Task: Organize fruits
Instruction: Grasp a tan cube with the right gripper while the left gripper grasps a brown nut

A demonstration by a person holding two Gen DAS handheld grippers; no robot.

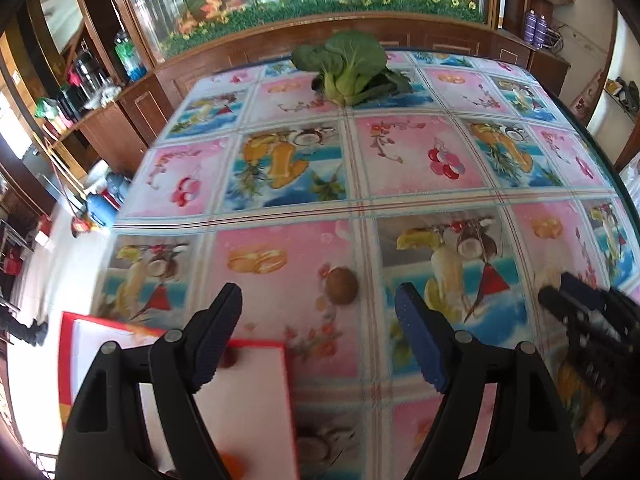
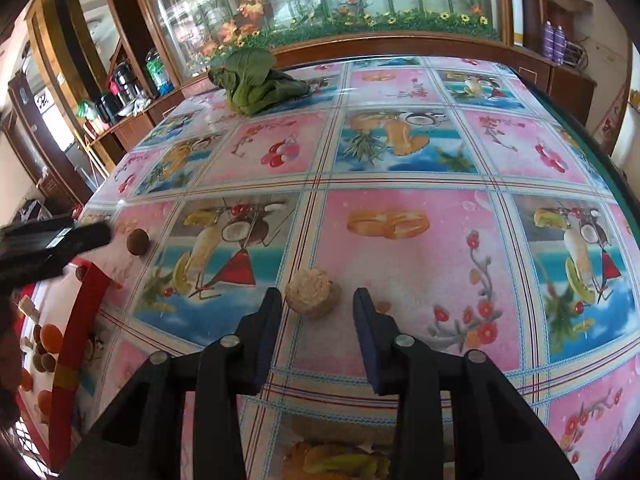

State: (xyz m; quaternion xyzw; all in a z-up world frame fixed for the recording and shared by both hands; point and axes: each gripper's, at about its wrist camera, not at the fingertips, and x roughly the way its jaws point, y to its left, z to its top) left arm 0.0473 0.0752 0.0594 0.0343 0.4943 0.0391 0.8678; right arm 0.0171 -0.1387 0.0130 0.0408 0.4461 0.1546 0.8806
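Observation:
A tan, rough-skinned round fruit [image 2: 314, 292] lies on the table between the fingertips of my right gripper [image 2: 318, 308]. The jaws stand a little wider than the fruit, with a gap on its right side. A small brown round fruit [image 1: 341, 286] rests on the cloth just beyond my left gripper [image 1: 320, 312], which is open and holds nothing. That brown fruit [image 2: 137, 242] also shows in the right wrist view, beside the left gripper [image 2: 96, 236]. A red box [image 1: 280, 368] with a white inside lies under the left fingers. It holds oranges [image 2: 50, 336] and small brown fruits [image 2: 44, 360].
A head of green bok choy [image 1: 344, 68] lies at the table's far edge. The table carries a glossy fruit-print cloth [image 1: 400, 160]. My right gripper [image 1: 558, 290] reaches in at the right. Wooden cabinets with bottles and a glass-fronted partition stand behind the table.

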